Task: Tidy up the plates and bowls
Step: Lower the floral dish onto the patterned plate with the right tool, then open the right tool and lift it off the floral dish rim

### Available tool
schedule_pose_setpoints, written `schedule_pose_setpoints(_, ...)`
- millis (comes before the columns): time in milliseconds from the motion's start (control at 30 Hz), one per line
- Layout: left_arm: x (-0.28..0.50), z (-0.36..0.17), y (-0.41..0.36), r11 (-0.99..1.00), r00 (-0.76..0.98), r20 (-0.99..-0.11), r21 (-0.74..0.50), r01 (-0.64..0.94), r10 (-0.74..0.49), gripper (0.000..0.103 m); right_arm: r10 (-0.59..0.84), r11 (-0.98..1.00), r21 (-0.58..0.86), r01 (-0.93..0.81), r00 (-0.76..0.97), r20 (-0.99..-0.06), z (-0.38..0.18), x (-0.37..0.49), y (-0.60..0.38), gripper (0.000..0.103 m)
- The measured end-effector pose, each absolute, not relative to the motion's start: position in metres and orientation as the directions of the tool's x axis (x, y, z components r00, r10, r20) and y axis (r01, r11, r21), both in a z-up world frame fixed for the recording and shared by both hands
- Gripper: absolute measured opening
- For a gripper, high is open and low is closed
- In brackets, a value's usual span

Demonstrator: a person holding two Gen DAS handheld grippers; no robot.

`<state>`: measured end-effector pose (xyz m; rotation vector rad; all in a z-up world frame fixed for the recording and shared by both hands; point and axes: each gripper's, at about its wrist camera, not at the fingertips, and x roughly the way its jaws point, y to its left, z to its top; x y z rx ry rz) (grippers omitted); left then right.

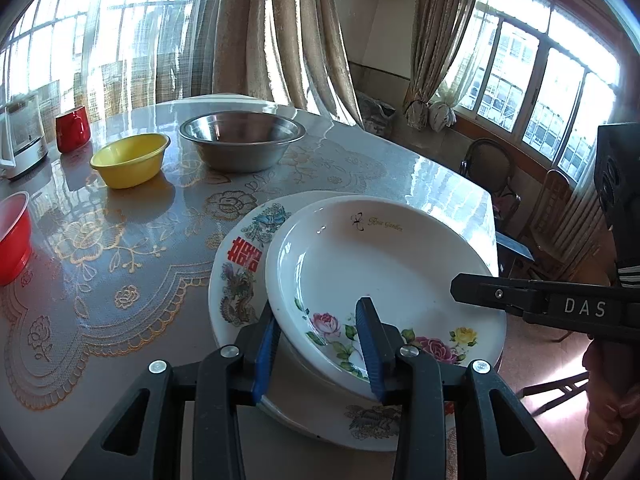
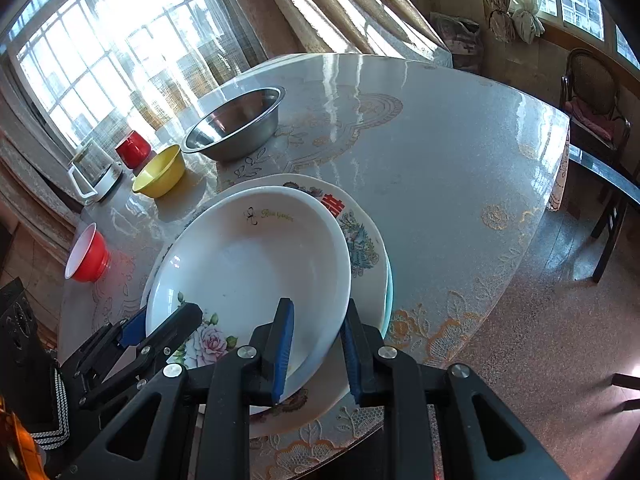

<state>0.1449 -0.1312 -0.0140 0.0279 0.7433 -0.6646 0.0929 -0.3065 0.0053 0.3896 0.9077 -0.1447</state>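
White rose-patterned plate [image 1: 384, 264]; yellow bowl [image 1: 130, 160]; red cup [image 1: 72, 128]

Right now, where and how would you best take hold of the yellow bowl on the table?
Grip the yellow bowl by its rim, one finger inside and one outside the wall. It stands upright with its mouth open, and the thin lip fits a narrow claw opening. Come from above on its near side: the steel bowl and red mug flank it, so that side looks freest.

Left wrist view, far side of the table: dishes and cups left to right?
Red bowl → red mug → yellow bowl → steel bowl.
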Motion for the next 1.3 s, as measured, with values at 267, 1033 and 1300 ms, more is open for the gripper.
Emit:
schedule_pose_setpoints(267,0.142,-0.014,-0.129,0.787,0.535,-0.633,-0.202,0.583,-0.559,0.039,0.036,0.926,0.253,0.281,0.601,-0.798,0.007,0.094,-0.307,0.026)
schedule_pose_setpoints(1033,0.142,-0.006,-0.119,0.791,0.566,-0.602,-0.197,0.579,-0.564,0.059,-0.003,0.953,0.183,0.243,0.608,-0.794,0.006,0.093,-0.298,0.028)
schedule_pose_setpoints(1300,0.138,0.004,-0.111,0.82,0.649,-0.539,-0.149,0.553,-0.536,0.069,-0.015,0.957,0.167,0.237,0.615,-0.789,0.006,0.092,-0.295,0.031)
